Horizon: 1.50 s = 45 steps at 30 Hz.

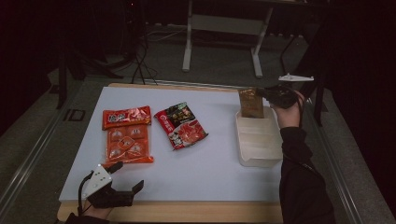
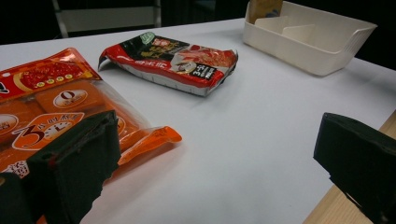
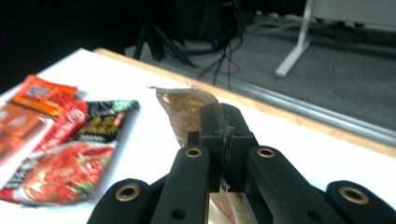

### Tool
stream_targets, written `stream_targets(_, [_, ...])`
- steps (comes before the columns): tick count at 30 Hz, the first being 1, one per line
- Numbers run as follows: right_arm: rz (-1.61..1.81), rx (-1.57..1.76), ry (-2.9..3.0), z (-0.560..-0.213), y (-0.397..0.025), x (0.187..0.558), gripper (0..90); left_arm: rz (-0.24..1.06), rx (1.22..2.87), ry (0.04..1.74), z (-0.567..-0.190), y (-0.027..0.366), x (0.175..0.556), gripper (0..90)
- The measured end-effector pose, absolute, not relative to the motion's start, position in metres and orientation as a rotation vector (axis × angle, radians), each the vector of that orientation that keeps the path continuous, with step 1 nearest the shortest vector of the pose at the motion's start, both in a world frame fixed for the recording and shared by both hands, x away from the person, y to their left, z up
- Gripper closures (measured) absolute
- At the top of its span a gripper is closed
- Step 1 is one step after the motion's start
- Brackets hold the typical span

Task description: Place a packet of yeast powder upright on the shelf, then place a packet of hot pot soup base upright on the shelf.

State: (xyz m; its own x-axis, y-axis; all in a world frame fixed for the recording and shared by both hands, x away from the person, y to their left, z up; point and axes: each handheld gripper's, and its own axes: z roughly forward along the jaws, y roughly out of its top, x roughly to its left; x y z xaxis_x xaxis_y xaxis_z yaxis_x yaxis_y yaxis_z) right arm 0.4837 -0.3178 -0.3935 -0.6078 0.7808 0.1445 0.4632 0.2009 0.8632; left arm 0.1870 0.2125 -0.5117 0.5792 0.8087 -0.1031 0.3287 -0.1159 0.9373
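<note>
The right claw (image 1: 270, 94) is closed on a brown packet (image 1: 251, 103) and holds it upright at the far end of the white bin (image 1: 258, 140), on the right side of the worktop (image 1: 219, 154). The packet's lower edge seems to be already inside the bin, but I cannot tell if it touches the bottom. So the first packet is almost placed; it is not yet released. Two packets are left on the worktop: the orange pack (image 1: 127, 135) at the left and the red pack (image 1: 181, 125) near the middle. The left claw (image 1: 122, 177) rests open at the near edge, just beside the orange pack, holding nothing.
</note>
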Motion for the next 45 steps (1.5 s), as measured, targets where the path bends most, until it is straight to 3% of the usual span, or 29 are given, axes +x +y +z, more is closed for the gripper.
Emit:
stream_targets(5, [1.397,1.196,2.140,-0.398,-0.325,0.481,87.5,0.540,1.703,0.948,-0.512,0.212,0.187,0.8])
stream_targets(11, [1.359,1.182,2.104,-0.391,-0.328,0.476,72.0,0.539,1.707,0.944,-0.511,0.210,0.188,0.7])
stream_targets(23, [1.362,1.169,2.068,-0.365,-0.329,0.450,56.7,0.520,1.722,0.920,-0.511,0.204,0.194,0.8])
stream_targets(32, [1.443,1.118,2.021,-0.355,-0.318,0.423,40.0,0.513,1.726,0.909,-0.511,0.202,0.197,0.8])
stream_targets(42, [1.597,1.069,2.010,-0.368,-0.303,0.379,14.2,0.514,1.739,0.896,-0.507,0.199,0.197,0.8])
stream_targets(45, [1.625,1.049,2.031,-0.373,-0.298,0.364,14.0,0.536,1.747,0.893,-0.503,0.196,0.200,0.8])
